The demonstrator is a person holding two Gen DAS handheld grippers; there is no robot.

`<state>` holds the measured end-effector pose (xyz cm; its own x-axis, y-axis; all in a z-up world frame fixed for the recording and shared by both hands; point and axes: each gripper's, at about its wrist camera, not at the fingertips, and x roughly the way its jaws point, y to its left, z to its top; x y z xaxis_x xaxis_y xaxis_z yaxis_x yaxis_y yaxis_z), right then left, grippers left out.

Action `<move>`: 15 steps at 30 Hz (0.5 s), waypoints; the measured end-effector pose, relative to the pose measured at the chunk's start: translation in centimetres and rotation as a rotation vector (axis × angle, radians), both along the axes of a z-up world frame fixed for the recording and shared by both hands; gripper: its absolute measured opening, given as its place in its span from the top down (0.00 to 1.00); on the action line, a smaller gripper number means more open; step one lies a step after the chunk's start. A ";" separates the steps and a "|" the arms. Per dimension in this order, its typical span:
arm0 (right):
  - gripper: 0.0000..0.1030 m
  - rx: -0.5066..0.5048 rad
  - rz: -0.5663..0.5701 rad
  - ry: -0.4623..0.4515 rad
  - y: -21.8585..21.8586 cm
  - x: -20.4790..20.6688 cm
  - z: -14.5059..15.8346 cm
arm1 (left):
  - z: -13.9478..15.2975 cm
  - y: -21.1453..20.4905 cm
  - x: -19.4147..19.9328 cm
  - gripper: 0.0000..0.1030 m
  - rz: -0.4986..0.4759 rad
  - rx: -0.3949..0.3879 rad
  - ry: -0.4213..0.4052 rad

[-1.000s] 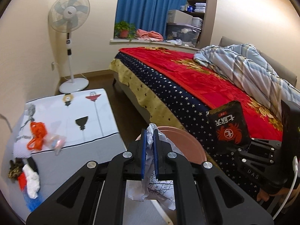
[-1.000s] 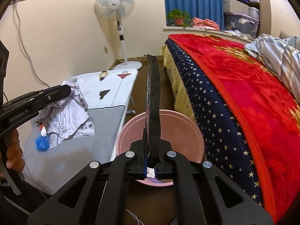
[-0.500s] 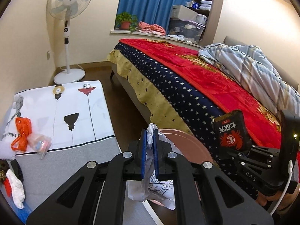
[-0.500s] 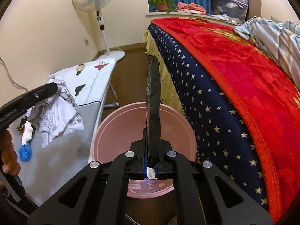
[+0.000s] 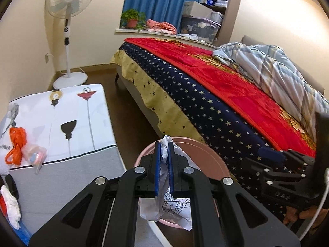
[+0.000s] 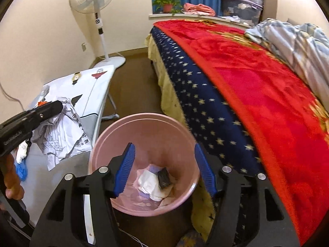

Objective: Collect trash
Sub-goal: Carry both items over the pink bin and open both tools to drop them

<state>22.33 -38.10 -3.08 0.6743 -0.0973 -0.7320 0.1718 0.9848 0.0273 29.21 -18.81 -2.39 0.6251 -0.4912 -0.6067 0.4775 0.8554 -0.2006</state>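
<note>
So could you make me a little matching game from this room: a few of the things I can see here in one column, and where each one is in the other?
Things:
1. crumpled paper
2. dark packet
3. orange bag
4. potted plant

Places:
A. on the window ledge
B. lying inside the pink bin
C. pinched in the left gripper
D. on the white-covered table

Pairs: 1-C, 2-B, 3-D, 4-A
</note>
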 end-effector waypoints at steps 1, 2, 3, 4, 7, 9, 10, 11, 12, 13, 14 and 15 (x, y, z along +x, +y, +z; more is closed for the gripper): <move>0.37 0.003 -0.009 -0.002 -0.3 -0.3 0.2 | -0.1 -0.5 -0.1 0.93 -0.009 0.002 -0.002; 0.37 0.009 -0.019 -0.005 -0.6 -0.6 0.4 | -0.1 -0.7 -0.2 0.93 -0.013 0.005 -0.005; 0.37 0.013 -0.030 -0.006 -1.0 -0.8 0.5 | -0.2 -1.2 -0.2 0.93 -0.020 0.007 -0.007; 0.37 0.017 -0.038 -0.005 -1.2 -0.9 0.6 | -0.3 -1.6 -0.2 0.93 -0.027 0.005 -0.005; 0.37 0.028 -0.058 0.012 -2.0 -1.1 0.2 | -0.7 -2.6 -0.1 0.93 -0.041 -0.006 0.008; 0.37 0.044 -0.067 0.032 -2.4 -1.3 -0.1 | -1.1 -3.1 0.0 0.34 -0.019 -0.002 0.019; 0.37 0.056 -0.071 0.035 -2.7 -1.4 -0.2 | -1.3 -3.2 0.0 0.14 0.005 0.010 0.026; 0.37 0.072 -0.076 0.042 -3.0 -1.5 -0.3 | -1.4 -3.1 -0.1 0.09 0.057 0.022 0.006; 0.37 0.079 -0.079 0.044 -3.1 -1.6 -0.3 | -1.4 -2.9 -0.2 0.08 0.085 0.023 -0.015; 0.37 0.084 -0.082 0.044 -3.3 -1.6 -0.3 | -1.5 -2.9 0.0 0.08 0.090 0.042 -0.003; 0.36 0.087 -0.083 0.044 -3.2 -1.6 -0.3 | -1.6 -2.9 0.2 0.08 0.090 0.058 0.013; 0.36 0.090 -0.084 0.043 -3.2 -1.6 -0.3 | -1.8 -2.8 0.4 0.08 0.105 0.085 0.030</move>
<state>20.70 -41.32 -3.34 0.6343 -0.0848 -0.7684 0.2563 0.9608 0.1055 29.57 -21.61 -4.18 0.6513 -0.3698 -0.6626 0.3793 0.9150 -0.1379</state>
